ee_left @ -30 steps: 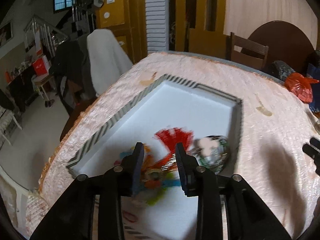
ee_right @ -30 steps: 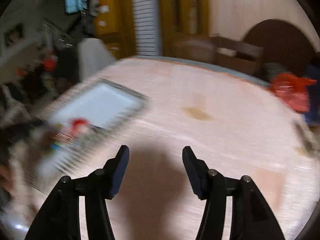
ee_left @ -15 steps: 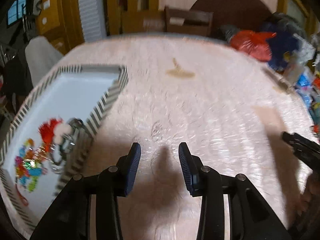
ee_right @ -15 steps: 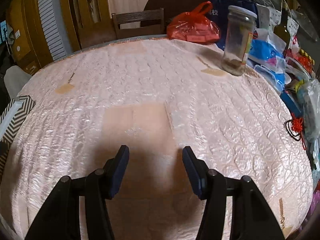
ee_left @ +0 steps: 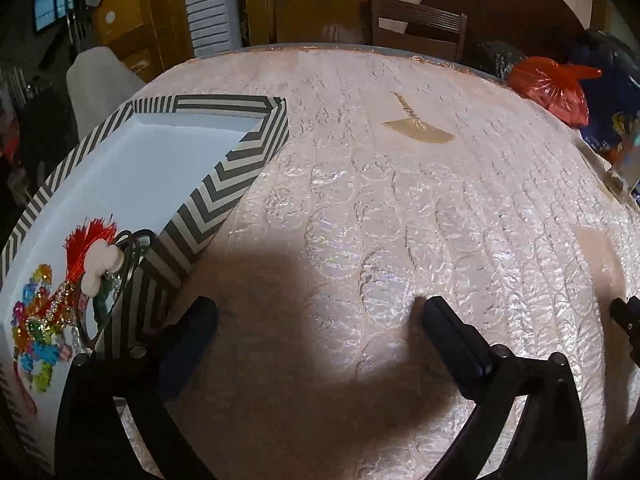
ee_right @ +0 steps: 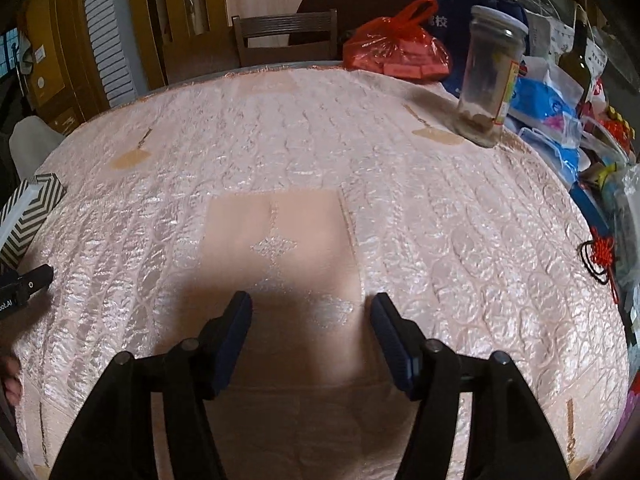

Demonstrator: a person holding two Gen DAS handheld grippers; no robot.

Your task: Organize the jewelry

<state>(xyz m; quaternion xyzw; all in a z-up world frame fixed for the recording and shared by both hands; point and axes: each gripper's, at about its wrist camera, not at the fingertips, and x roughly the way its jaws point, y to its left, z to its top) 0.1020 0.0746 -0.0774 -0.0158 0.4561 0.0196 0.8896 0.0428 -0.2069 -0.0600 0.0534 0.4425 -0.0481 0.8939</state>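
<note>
A: Where is the jewelry sitting for you?

B: It's piled in the near left corner of your striped tray (ee_left: pixel 224 184): a heap of coloured beads (ee_left: pixel 34 332), a red tassel (ee_left: pixel 86 240) with a pale charm (ee_left: pixel 100 270) on it, and dark loops leaning against the inner wall. The lowest part of the heap is cut off by the frame edge and your left gripper's body, so you can't count the pieces.

A: Anything outside the tray?

B: One red knotted cord (ee_right: pixel 602 256) lies at the far right rim of the tabletop (ee_right: pixel 400 200), half tangled against the clutter; its lower end is hard to make out.

A: And my fingers?

B: Your left gripper (ee_left: pixel 320 320) has its fingers spreading wide, nothing between them, only the pink cloth in shadow. Its left finger sits just beside the tray's outer wall; you can't tell whether it touches. Your right gripper (ee_right: pixel 310 312) is opening too, empty, over the plain patch of cloth.

A: What else shows?

B: A glass jar (ee_right: pixel 490 76) and a red bag (ee_right: pixel 394 46) at the far side; the pile of packets to the right is too jumbled to name.
</note>
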